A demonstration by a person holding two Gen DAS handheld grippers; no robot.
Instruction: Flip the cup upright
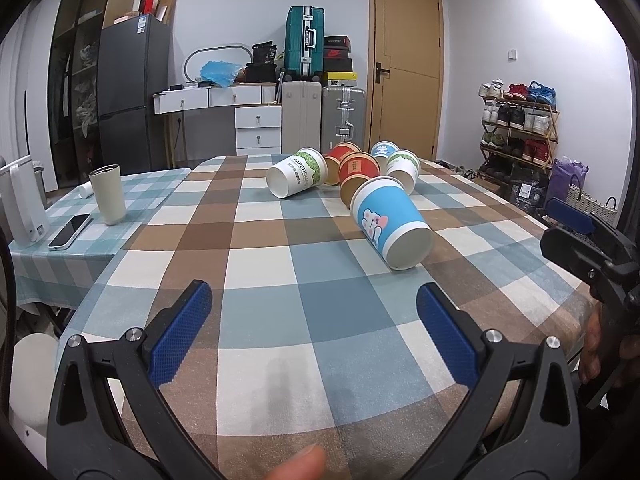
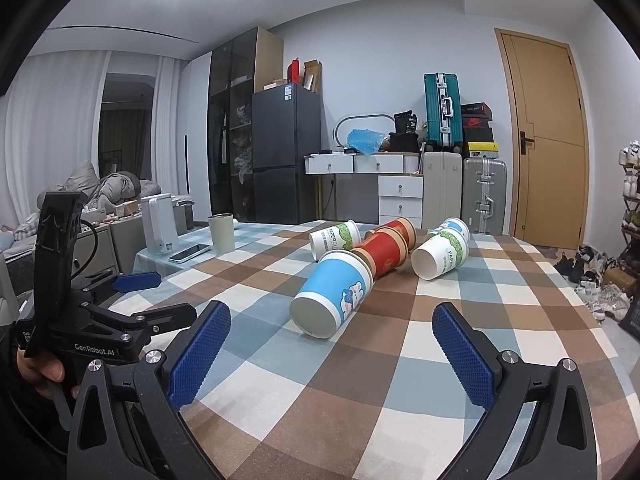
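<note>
Task not begun: all paper cups lie toppled, blue cup [image 2: 334, 298] nearest at 12 o'clock; left gripper [image 1: 314, 334] and right gripper [image 2: 332, 354] gape empty

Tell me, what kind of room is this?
Most likely a lived-in home, perhaps a dining area that doubles as storage: a table in a checked cloth, a fridge, stacked suitcases and a shoe rack by the door.
</note>
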